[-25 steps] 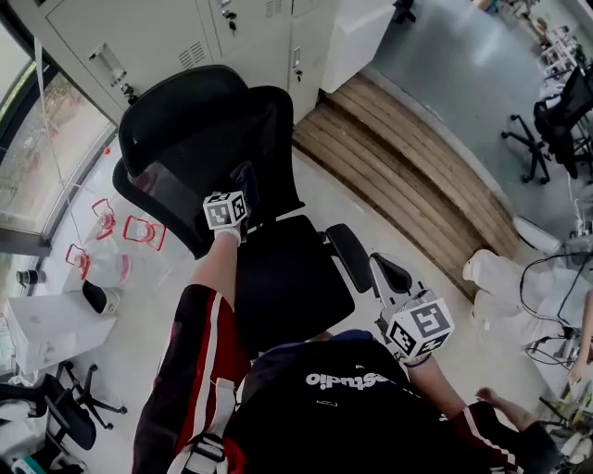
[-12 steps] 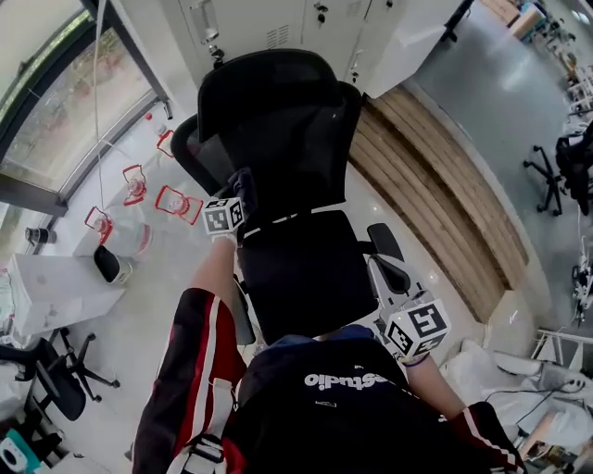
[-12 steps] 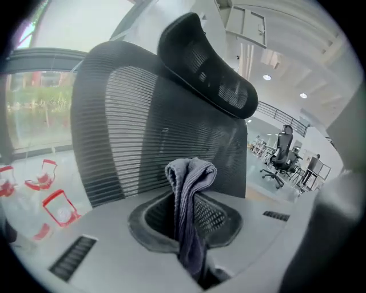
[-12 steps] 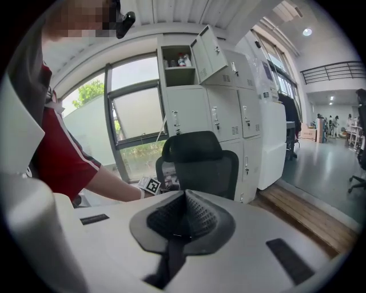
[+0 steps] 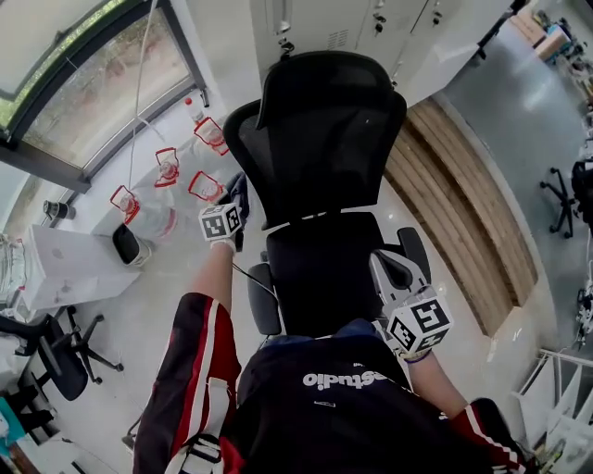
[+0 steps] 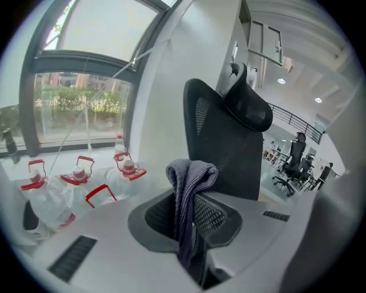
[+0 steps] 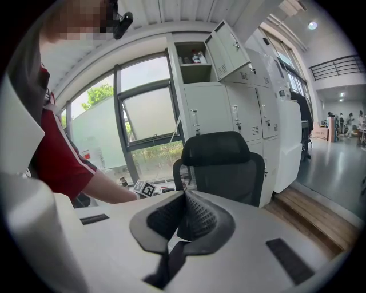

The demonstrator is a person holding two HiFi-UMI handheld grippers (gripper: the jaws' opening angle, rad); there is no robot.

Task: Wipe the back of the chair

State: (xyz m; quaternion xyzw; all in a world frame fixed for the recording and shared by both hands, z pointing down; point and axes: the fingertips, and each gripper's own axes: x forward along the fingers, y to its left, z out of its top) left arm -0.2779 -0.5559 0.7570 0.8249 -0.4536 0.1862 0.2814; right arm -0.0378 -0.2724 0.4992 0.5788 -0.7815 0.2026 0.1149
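Note:
A black mesh office chair (image 5: 324, 139) stands in front of me, its seat toward me. My left gripper (image 5: 233, 205) is level with the lower left edge of the backrest, shut on a dark grey cloth (image 5: 240, 193). In the left gripper view the cloth (image 6: 191, 189) is folded over the jaws, with the chair back (image 6: 226, 143) side-on behind it. My right gripper (image 5: 391, 270) hangs over the chair's right armrest (image 5: 414, 252). In the right gripper view its jaws (image 7: 184, 216) meet with nothing between them, and the chair (image 7: 223, 166) faces it.
Clear water jugs with red handles (image 5: 167, 176) stand on the floor left of the chair, below a window. White lockers (image 5: 352, 28) are behind it, a wooden platform (image 5: 463, 194) is to the right, and a white box (image 5: 69, 268) and another chair's base (image 5: 46, 370) are at left.
In the head view the chair has swung from the left to straight ahead. My left gripper with the cloth has gone from the backrest's front to its left edge. The right gripper has barely moved.

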